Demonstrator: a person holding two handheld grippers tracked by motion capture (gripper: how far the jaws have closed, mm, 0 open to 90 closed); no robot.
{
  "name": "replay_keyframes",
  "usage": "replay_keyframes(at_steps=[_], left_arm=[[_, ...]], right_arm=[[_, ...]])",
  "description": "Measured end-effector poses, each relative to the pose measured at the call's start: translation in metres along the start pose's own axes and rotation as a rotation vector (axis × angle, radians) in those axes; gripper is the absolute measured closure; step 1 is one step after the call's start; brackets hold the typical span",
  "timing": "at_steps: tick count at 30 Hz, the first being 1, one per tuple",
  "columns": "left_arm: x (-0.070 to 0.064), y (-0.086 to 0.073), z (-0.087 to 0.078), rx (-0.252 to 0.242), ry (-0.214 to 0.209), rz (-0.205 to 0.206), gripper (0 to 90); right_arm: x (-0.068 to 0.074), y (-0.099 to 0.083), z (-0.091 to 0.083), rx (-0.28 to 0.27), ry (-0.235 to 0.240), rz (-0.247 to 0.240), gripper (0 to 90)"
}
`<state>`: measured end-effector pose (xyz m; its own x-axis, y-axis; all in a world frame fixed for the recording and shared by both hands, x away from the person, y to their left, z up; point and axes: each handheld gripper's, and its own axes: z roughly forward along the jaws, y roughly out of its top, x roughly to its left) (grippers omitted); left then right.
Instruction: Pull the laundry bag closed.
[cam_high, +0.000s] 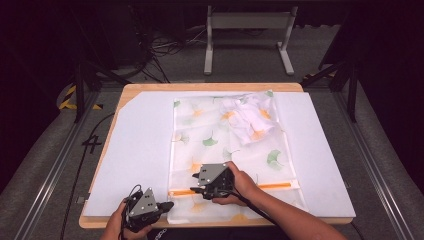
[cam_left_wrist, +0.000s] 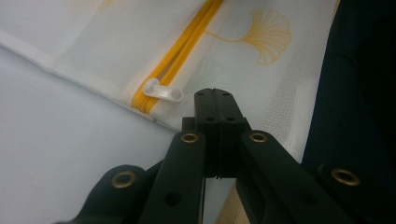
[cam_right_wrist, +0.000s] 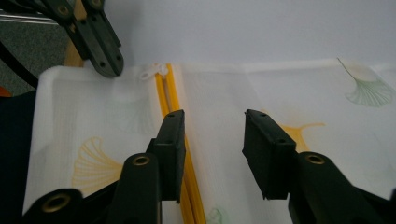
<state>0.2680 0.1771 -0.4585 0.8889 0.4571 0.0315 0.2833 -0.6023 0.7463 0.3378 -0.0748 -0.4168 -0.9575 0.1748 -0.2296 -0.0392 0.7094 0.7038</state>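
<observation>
Mesh laundry bag (cam_high: 220, 145) with ginkgo print lies flat mid-table on white mat (cam_high: 135, 150), near edge reaching table's front edge. White garment (cam_high: 250, 117) bunched inside at far right corner. Yellow zipper (cam_high: 275, 185) runs parallel to front edge; white zipper pull (cam_left_wrist: 163, 90) at bag's left edge. Left gripper (cam_high: 167, 205) at front-left, fingers clenched, tips just beside pull. Right gripper (cam_high: 196, 176) over zipper, fingers released, straddling it. Bare mat left and right of bag.
</observation>
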Motion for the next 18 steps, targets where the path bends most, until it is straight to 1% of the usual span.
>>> replay_keyframes(at_steps=[2,4,5,8,12,14,15,18], left_arm=[[-0.001,-0.001,0.0,-0.003,-0.007,0.0,90.0],[-0.002,-0.001,0.0,-0.005,-0.005,-0.001,90.0],[-0.002,-0.002,0.0,-0.009,-0.005,0.001,90.0],[-0.003,-0.002,0.0,-0.01,-0.002,-0.001,90.0],[-0.004,-0.003,-0.001,-0.007,0.001,0.004,90.0],[-0.004,-0.003,-0.001,-0.009,-0.001,0.007,90.0],[-0.004,-0.004,-0.001,-0.009,-0.001,0.007,90.0],[-0.005,-0.003,-0.001,-0.006,-0.003,0.013,90.0]], right_arm=[[0.004,0.006,0.007,-0.003,0.033,-0.024,62.7],[0.007,0.01,0.013,0.001,0.044,-0.044,66.5],[0.008,0.013,0.016,-0.003,0.066,-0.05,66.5],[0.013,0.019,0.023,0.004,0.079,-0.073,65.9],[0.019,0.027,0.032,-0.001,0.115,-0.1,65.9],[0.021,0.029,0.035,0.0,0.122,-0.103,65.9],[0.021,0.03,0.038,0.005,0.134,-0.102,65.6],[0.023,0.033,0.044,0.029,0.131,-0.108,63.1]])
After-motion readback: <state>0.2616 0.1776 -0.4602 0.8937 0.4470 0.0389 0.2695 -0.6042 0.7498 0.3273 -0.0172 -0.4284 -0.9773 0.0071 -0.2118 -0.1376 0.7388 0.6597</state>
